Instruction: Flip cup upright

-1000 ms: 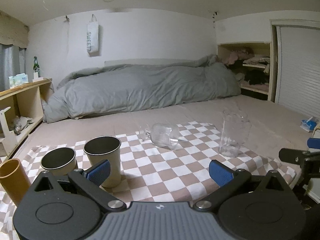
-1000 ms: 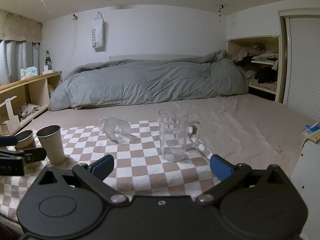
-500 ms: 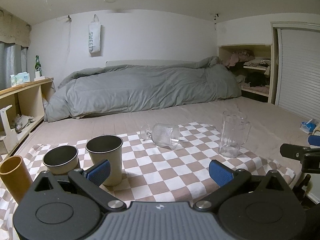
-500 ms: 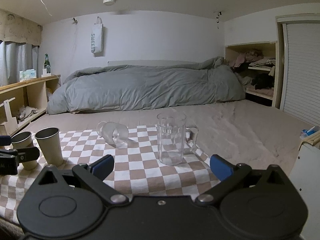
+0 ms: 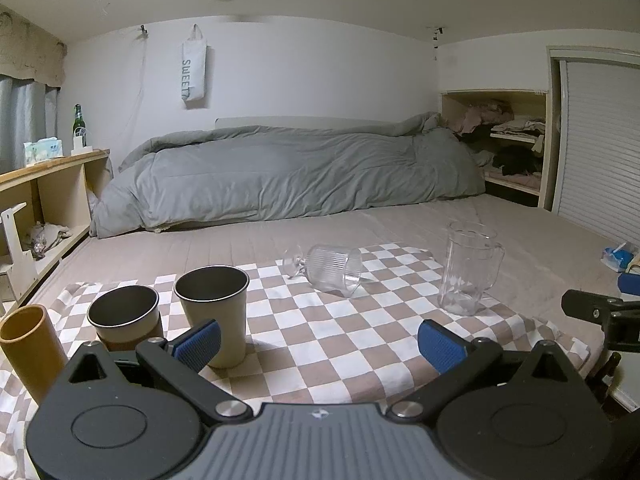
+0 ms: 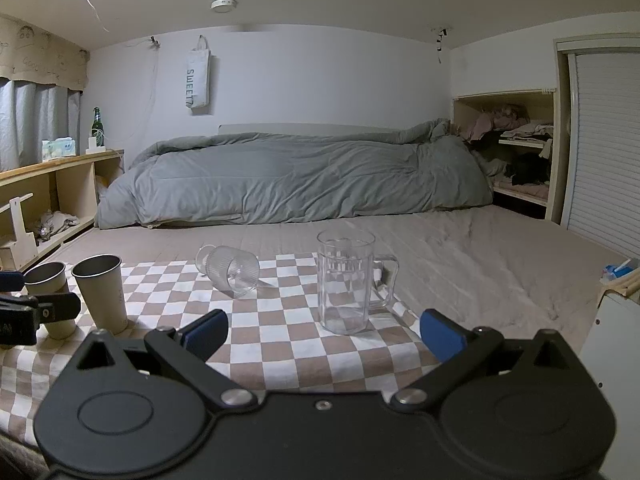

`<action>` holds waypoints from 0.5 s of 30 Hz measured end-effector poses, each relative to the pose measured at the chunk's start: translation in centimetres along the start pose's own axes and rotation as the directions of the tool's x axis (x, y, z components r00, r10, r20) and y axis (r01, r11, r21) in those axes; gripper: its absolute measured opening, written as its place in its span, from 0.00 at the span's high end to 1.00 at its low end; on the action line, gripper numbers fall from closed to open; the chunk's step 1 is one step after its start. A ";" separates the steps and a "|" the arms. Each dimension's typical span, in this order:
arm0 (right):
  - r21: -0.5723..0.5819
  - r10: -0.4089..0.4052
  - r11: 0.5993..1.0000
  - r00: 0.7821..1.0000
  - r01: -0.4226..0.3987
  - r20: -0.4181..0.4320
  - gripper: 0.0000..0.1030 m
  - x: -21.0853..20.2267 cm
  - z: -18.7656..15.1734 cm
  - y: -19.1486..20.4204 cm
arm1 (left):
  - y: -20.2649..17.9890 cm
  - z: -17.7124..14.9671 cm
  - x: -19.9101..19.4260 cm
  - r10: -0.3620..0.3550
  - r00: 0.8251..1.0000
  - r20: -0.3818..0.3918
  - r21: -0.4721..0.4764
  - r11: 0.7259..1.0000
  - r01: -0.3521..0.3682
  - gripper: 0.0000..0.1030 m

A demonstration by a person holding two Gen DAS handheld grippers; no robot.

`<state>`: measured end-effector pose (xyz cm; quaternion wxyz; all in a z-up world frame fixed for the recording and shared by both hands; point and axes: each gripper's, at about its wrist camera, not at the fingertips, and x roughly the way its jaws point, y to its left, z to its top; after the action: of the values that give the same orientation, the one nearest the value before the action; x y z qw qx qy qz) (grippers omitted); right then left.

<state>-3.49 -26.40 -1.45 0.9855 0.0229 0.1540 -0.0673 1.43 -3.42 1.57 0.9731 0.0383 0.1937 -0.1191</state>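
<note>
A clear ribbed stemmed glass cup lies on its side on the checkered cloth, mouth toward me; it also shows in the right wrist view. My left gripper is open and empty, well short of the cup. My right gripper is open and empty, near the cloth's front edge. The right gripper also shows in the left wrist view, and the left gripper in the right wrist view.
A clear pitcher stands upright right of the cup. Two metal cups and a tan tube cup stand at left. A grey duvet lies behind. Shelves stand at the left.
Both grippers have drawn back and risen slightly; the cloth and cups sit lower and farther in view. The cup still lies on its side.
</note>
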 end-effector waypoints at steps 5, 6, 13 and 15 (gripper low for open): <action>0.000 -0.001 1.000 1.000 0.001 0.000 0.00 0.0 0.0 0.0 | 0.0 0.0 0.0 -0.003 1.000 -0.001 -0.001 1.000 0.003 0.00; 0.000 0.000 1.000 1.000 0.000 -0.001 0.00 0.0 0.0 0.0 | 0.0 -0.1 0.0 -0.005 1.000 -0.002 -0.001 1.000 0.005 0.00; 0.000 -0.001 1.000 1.000 0.001 0.001 0.00 0.0 0.0 0.0 | -0.2 -0.1 -0.1 -0.004 1.000 -0.002 -0.002 1.000 0.004 0.00; 0.000 -0.001 1.000 1.000 0.001 0.001 0.00 0.0 0.0 0.0 | -0.2 -0.2 -0.1 -0.004 1.000 -0.002 -0.005 1.000 0.004 0.00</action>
<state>-3.51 -26.41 -1.45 0.9855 0.0228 0.1536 -0.0679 1.26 -3.54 1.43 0.9727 0.0358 0.1951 -0.1205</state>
